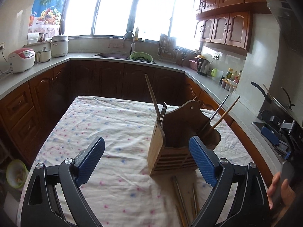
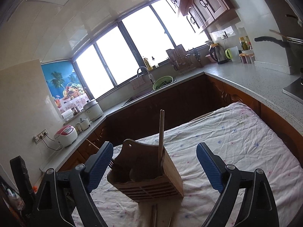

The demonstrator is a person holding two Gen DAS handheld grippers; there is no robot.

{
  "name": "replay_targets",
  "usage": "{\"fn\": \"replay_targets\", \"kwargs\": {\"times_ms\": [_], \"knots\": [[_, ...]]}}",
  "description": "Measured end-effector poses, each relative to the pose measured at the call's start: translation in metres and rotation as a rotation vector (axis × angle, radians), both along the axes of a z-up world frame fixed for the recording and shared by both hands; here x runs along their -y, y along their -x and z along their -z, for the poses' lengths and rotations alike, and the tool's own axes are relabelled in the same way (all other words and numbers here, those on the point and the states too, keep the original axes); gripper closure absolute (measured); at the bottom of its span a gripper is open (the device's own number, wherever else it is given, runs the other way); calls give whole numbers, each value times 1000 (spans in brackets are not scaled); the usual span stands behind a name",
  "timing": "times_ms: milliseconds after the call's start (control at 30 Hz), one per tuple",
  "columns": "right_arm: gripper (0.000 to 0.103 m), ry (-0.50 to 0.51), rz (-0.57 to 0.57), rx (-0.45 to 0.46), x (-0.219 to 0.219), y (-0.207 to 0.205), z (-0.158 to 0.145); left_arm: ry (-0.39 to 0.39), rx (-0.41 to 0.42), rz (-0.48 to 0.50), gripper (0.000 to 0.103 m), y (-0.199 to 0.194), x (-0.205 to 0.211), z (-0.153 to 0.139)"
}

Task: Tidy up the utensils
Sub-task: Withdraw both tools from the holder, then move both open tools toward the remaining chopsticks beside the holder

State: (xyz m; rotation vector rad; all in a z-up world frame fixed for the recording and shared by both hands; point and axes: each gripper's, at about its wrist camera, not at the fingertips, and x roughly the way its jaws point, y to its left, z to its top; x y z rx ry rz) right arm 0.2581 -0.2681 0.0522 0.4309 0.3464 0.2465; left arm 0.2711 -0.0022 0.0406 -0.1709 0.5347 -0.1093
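Your left gripper [image 1: 146, 158] hangs above the cloth-covered table [image 1: 98, 117] with its jaws spread wide and nothing between them, and your right gripper [image 2: 154, 167] is likewise wide apart and empty. The wooden holder [image 1: 170, 143] stands upright on the table just ahead of both, with a fork [image 1: 163, 111] and a chopstick [image 1: 151, 94] in its left compartment and two more sticks [image 1: 221, 113] leaning out on the right. Loose chopsticks [image 1: 181, 198] lie flat on the cloth just in front of the holder, nearer you.
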Motion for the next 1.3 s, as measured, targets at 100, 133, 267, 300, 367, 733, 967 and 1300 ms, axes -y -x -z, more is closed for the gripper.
{"fn": "replay_targets", "kwargs": {"times_ms": [100, 133, 267, 300, 367, 733, 967, 1300], "knots": [[12, -3, -13, -15, -2, 18, 7, 18, -36, 3, 10, 13, -7, 9], [12, -6, -17, -24, -2, 24, 9, 21, -48, 6, 10, 19, -9, 13], [11, -14, -9, -51, 0, 48, 19, 37, -82, 11, 10, 37, -14, 25], [11, -15, -9, -57, 2, 54, 21, 40, -89, 12, 10, 41, -15, 27], [11, -11, -3, -71, 4, 64, 26, 43, -100, 18, 10, 50, -16, 30], [11, -7, -5, -141, 9, 101, 48, 52, -144, 22, 10, 78, -17, 41], [11, 5, -3, -162, 7, 105, 55, 40, -158, 29, 10, 79, -16, 43], [11, 11, 6, -189, 9, 99, 62, 12, -220, 64, 10, 61, -2, 57]]}}
